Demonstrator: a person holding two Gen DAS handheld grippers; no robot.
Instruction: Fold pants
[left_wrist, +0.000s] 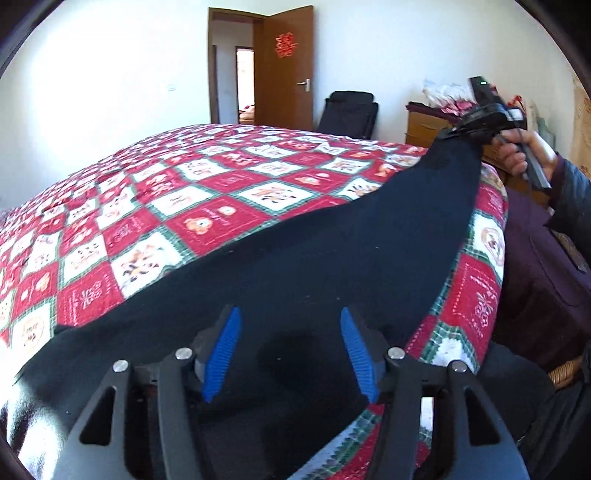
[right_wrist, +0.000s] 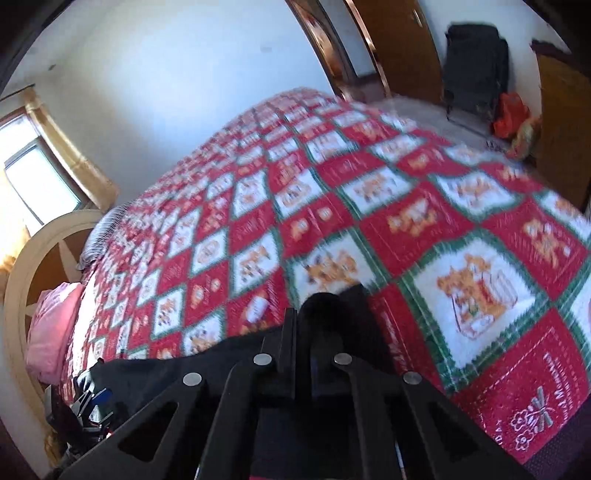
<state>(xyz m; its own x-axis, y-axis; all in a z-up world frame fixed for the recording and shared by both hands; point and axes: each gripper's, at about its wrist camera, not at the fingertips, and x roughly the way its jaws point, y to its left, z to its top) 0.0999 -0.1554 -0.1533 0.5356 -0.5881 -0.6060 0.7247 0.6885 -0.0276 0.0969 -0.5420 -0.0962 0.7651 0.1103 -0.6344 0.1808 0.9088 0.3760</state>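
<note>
Black pants (left_wrist: 332, 251) lie along the near edge of a bed with a red, white and green quilt (left_wrist: 207, 206). My left gripper (left_wrist: 290, 350) is open, its blue pads (left_wrist: 221, 354) apart just above the wide end of the pants. My right gripper (left_wrist: 448, 134) is seen far right in the left wrist view, shut on the narrow end of the pants and lifting it off the bed. In the right wrist view my right gripper (right_wrist: 325, 314) is shut with black cloth (right_wrist: 325, 306) bunched between the fingers, and the pants (right_wrist: 207, 362) trail left.
The quilt (right_wrist: 369, 206) covers the whole bed. An open brown door (left_wrist: 286, 70), a black chair (left_wrist: 349, 114) and a wooden dresser (left_wrist: 424, 127) stand beyond the bed. A pink pillow (right_wrist: 51, 325) and a curved headboard (right_wrist: 22, 280) are at the bed's left end.
</note>
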